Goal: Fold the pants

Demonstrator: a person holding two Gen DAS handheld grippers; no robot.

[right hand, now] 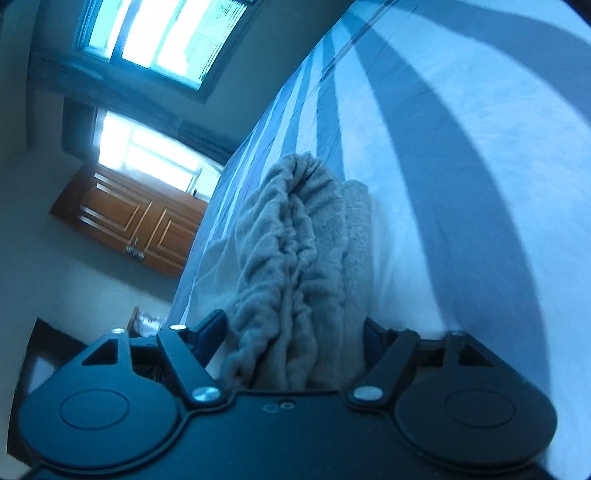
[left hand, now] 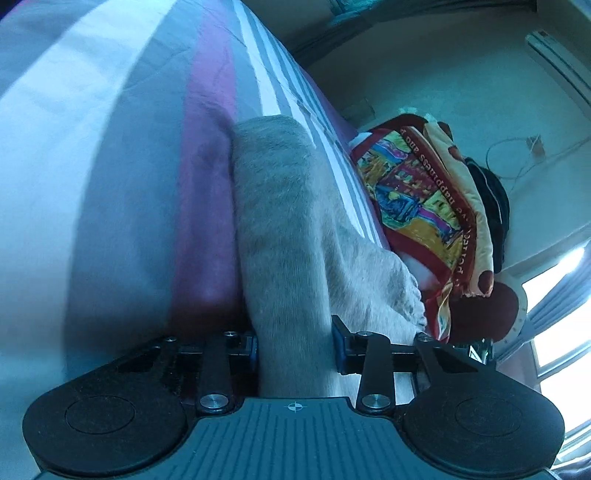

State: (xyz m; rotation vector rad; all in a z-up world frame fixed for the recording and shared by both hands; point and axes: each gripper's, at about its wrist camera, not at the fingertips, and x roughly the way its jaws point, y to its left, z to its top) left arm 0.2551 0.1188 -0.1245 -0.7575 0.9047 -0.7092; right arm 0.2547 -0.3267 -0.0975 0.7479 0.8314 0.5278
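I am working over a bed covered by a striped sheet (left hand: 122, 155) in white, grey and plum bands; in the right view its stripes read blue-grey under the cold light. Beyond the bed I see pale walls, bright windows (right hand: 162, 33) and a brown panelled wooden cabinet (right hand: 129, 218). The grey fleecy pants (left hand: 280, 221) lie on the sheet. My left tongs (left hand: 295, 347) pinch a leg of them, and my right tongs (right hand: 295, 343) grip the bunched, gathered waistband between widely set pads. A multicoloured printed blanket (left hand: 417, 199) sits just beside the pants; its curved lettering is cut off, and I read only "happiness". A dark bundle behind it is too blurred to identify. The fabric hides the pads' inner faces in both views.
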